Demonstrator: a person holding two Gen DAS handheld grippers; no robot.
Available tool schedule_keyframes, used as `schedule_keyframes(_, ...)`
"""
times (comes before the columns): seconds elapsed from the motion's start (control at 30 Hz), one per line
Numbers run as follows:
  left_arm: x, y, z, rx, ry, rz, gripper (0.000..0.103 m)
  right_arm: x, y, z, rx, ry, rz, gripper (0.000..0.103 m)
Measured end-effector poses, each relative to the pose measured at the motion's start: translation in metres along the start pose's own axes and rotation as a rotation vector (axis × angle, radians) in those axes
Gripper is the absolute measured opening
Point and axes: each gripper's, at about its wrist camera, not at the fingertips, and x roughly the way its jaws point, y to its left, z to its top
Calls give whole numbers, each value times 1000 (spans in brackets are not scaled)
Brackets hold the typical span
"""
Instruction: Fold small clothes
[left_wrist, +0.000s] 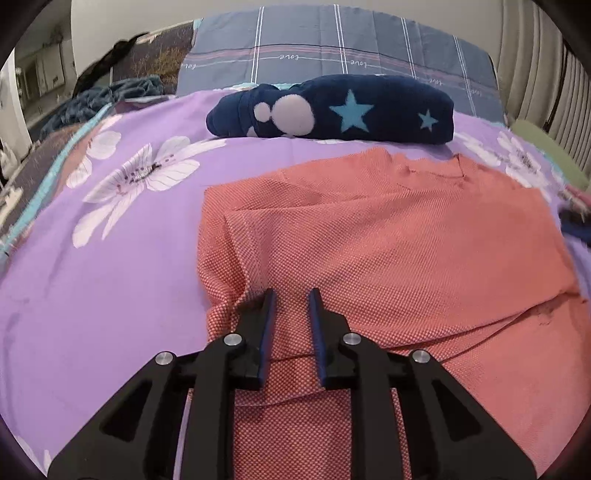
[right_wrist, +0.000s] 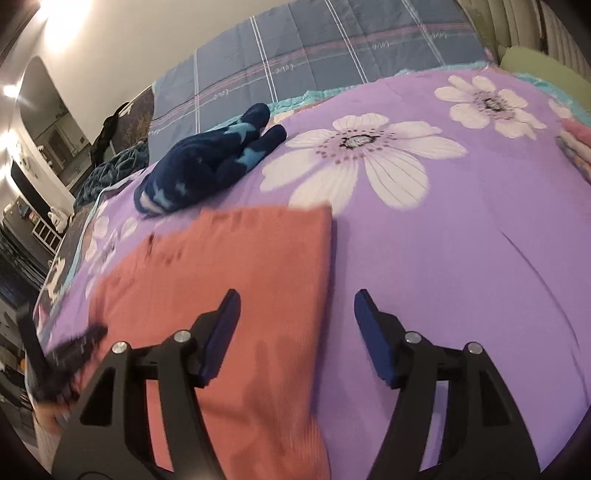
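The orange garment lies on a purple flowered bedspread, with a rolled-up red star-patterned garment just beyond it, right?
Almost. The rolled garment beyond the orange garment is navy blue with light-blue stars, not red; the left wrist view shows it clearly. The rest holds: both lie on the purple flowered bedspread.

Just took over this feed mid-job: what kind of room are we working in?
Most likely a bedroom: the orange garment lies on a purple flowered bedspread, with a blue plaid quilt behind it and a padded headboard at the far right.
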Motion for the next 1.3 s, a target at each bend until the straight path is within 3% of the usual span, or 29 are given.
schedule_keyframes(0.03, -1, -3, 0, 15, -3, 18, 20, 7, 0, 5, 9, 9, -5, 65)
schedule_keyframes(0.1, -1, -6, 1, 31, -5, 37, 20, 21, 4, 11, -2, 10, -42, 45)
schedule_keyframes(0.17, -1, -5, 1, 31, -6, 37, 20, 32, 17, 13, -107, -22, -191, 7)
schedule_keyframes(0.2, 0, -5, 1, 29, -6, 35, 20, 35, 20, 12, -139, -41, -230, 5)
schedule_keyframes(0.33, -1, -4, 1, 21, -8, 25, 20, 43, 15, 13, -138, -38, -267, 4)
schedule_keyframes(0.4, -1, -4, 1, 21, -9, 25, 20, 30, 18, 11, -156, -67, -291, 11)
schedule_keyframes(0.47, -1, -4, 1, 19, -10, 22, 20, 10, 23, 2, -180, -98, -306, 25)
schedule_keyframes(0.6, -1, -3, 1, 16, -11, 19, 20, -33, 42, -40, -240, -78, -140, 25)
schedule_keyframes(0.63, -1, -3, 1, 17, -11, 20, 20, -37, 45, -52, -266, -62, -132, 25)
schedule_keyframes(0.73, -1, -3, 1, 19, -12, 23, 20, -16, 39, -83, -306, 47, -221, 29)
schedule_keyframes(0.9, 0, -3, 2, 19, -11, 24, 20, -11, 31, -83, -269, 31, -209, 36)
schedule_keyframes(1.03, -6, 0, 2, 9, -26, 7, 20, -13, 50, -92, -347, -14, -331, 43)
schedule_keyframes(1.1, -22, 6, -4, -2, -31, -22, 21, -30, 45, -97, -300, -35, -315, 44)
schedule_keyframes(1.13, -29, 8, -8, 1, -37, -33, 24, -40, 37, -99, -261, -45, -283, 42)
schedule_keyframes(1.23, -75, 15, -43, 74, -82, -29, 52, -79, 15, -119, -206, -55, -184, 43)
schedule_keyframes(1.3, -98, 22, -69, 117, -95, -14, 53, -104, -2, -143, -216, -41, -177, 41)
